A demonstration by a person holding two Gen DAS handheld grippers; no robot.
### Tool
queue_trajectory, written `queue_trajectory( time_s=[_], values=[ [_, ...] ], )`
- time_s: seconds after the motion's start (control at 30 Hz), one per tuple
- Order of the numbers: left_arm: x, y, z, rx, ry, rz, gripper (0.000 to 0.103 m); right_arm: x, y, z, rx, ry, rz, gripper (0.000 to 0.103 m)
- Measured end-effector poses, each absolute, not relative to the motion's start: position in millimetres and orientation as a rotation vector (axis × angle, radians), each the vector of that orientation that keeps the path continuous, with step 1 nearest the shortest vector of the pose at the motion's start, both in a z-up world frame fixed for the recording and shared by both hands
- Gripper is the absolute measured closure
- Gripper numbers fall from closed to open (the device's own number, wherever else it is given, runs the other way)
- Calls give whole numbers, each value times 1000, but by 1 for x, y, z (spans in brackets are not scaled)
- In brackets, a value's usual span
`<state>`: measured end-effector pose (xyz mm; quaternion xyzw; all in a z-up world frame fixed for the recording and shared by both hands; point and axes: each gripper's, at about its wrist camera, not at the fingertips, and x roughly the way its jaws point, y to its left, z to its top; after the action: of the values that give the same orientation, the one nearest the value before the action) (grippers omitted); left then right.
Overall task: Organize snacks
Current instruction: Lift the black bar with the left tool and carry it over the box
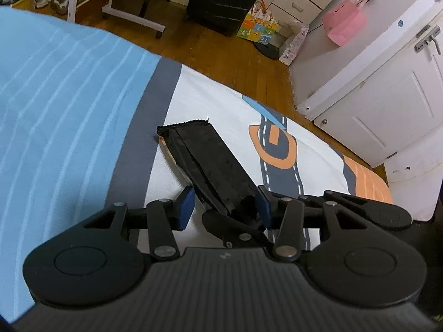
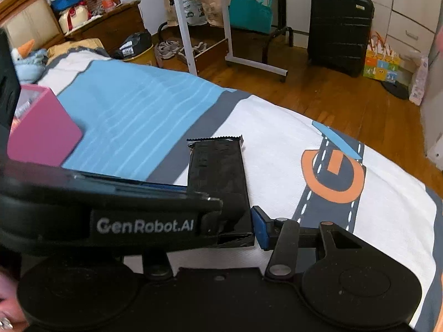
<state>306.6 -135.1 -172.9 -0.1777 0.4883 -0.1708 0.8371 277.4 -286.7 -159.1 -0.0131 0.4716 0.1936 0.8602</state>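
Observation:
A long black snack packet [image 1: 213, 166] lies lengthwise away from me over the white part of the bedspread. Both grippers hold its near end. My left gripper [image 1: 224, 207] has its right blue pad [image 1: 263, 207] against the packet's edge. The left pad [image 1: 185, 207] sits at the other edge, where contact is hard to see. A finger of the right gripper [image 1: 235, 227] crosses between those pads. In the right wrist view the right gripper [image 2: 229, 229] is shut on the packet [image 2: 218, 177], with its right pad [image 2: 260, 227] on the side. The left gripper's housing [image 2: 144, 225] hides the other finger.
A pink box [image 2: 41, 135] with packets in it stands on the blue striped bedspread [image 2: 144, 116] at the left. A plush toy [image 2: 27, 55] lies behind it. Beyond the bed edge are wooden floor [image 2: 318, 94], a black suitcase [image 2: 339, 27] and white cabinets [image 1: 387, 110].

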Motion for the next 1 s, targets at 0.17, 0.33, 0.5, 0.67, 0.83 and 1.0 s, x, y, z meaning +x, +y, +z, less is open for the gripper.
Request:
queue_trajectory(
  time_s=[0.17, 0.33, 0.5, 0.67, 0.83, 1.0],
  values=[
    [294, -135, -153, -336, 1053, -373, 58, 265, -286, -144, 40, 1013, 386, 49],
    [266, -132, -137, -307, 1070, -374, 57, 239, -285, -133, 43, 1022, 409, 49],
    [239, -133, -115, -282, 1077, -340, 56, 215, -281, -117, 40, 1017, 412, 49],
    [213, -133, -87, -208, 1075, -314, 56, 187, -269, -97, -2, 980, 436, 50],
    [186, -115, -64, -208, 1066, -318, 56, 163, -260, -78, -3, 957, 468, 50],
    [154, -87, -46, -240, 1060, -343, 56, 133, -237, -56, -70, 939, 495, 50]
  ],
)
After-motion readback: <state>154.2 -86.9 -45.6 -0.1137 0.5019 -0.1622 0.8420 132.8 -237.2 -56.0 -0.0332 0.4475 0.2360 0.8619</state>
